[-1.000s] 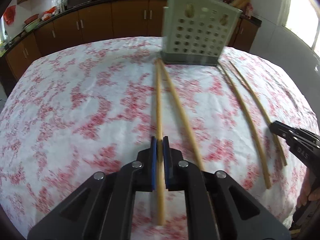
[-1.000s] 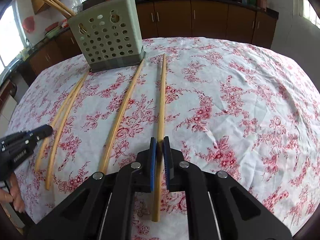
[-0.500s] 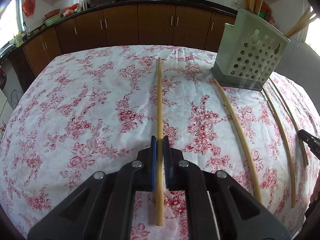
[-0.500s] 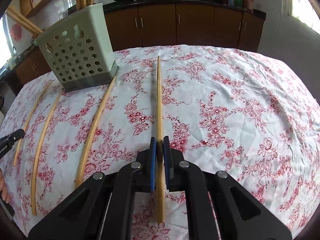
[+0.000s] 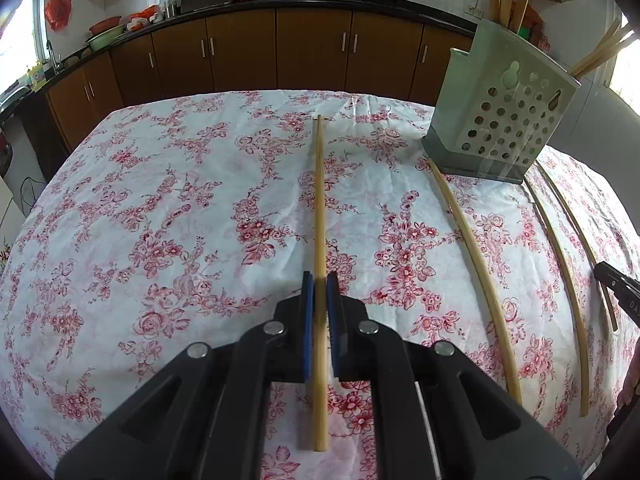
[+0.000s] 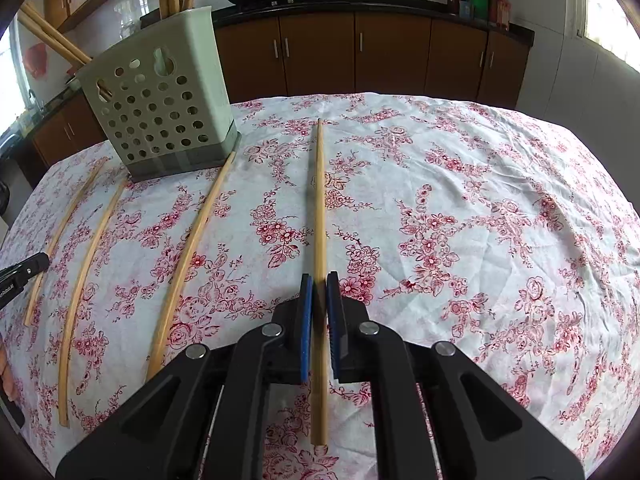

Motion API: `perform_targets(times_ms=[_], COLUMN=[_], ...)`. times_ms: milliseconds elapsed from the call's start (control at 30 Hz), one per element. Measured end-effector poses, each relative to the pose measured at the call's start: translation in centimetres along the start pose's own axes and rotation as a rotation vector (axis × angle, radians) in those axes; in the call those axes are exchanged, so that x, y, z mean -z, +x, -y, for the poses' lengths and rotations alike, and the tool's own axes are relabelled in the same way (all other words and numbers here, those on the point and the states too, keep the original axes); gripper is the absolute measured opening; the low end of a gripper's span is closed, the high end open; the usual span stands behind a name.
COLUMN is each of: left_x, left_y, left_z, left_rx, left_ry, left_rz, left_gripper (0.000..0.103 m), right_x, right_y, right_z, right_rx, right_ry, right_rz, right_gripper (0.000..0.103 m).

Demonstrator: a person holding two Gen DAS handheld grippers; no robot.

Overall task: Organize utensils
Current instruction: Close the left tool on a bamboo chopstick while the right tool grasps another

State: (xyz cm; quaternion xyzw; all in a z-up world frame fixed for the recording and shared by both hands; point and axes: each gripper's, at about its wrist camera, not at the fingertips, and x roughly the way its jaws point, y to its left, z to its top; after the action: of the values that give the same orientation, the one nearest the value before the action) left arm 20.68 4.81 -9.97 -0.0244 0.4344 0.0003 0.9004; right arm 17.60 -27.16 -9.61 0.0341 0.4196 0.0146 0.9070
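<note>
Blue pads of the left claw [image 5: 320, 292] are pressed onto a long bamboo chopstick [image 5: 319, 208] that points straight ahead over the floral tabletop [image 5: 160, 220]. The right claw [image 6: 319, 294] pinches its own chopstick [image 6: 319, 200] the same way. A pale green perforated holder [image 6: 160, 112] stands upright on the cloth between the two claws, already containing several chopsticks. Three loose chopsticks [image 6: 188, 256] lie flat on the tabletop, running out from near the holder's base. Brown kitchen cabinets [image 5: 240, 52] line the far wall.

Both grippers [image 5: 320, 312] [image 6: 319, 312]: black angular frames; blue jaw pads; silver round screws.
</note>
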Motion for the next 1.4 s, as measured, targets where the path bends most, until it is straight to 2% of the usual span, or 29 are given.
perform_targets(times_ms=[867,1400], left_x=[-0.13,-0.18], left_y=[0.15,0.21], left_z=[0.07,0.38], left_rx=[-0.003,0.000], left_ry=[0.002,0.013], left_rz=[0.001,0.002], left_gripper=[0.011,0.015], right_x=[-0.02,-0.03], right_y=[0.04,0.05], right_z=[-0.09,-0.09], right_rx=[0.003,0.003], right_ry=[-0.001,0.000], right_rz=[0.001,0.001], right_gripper=[0.009,0.009])
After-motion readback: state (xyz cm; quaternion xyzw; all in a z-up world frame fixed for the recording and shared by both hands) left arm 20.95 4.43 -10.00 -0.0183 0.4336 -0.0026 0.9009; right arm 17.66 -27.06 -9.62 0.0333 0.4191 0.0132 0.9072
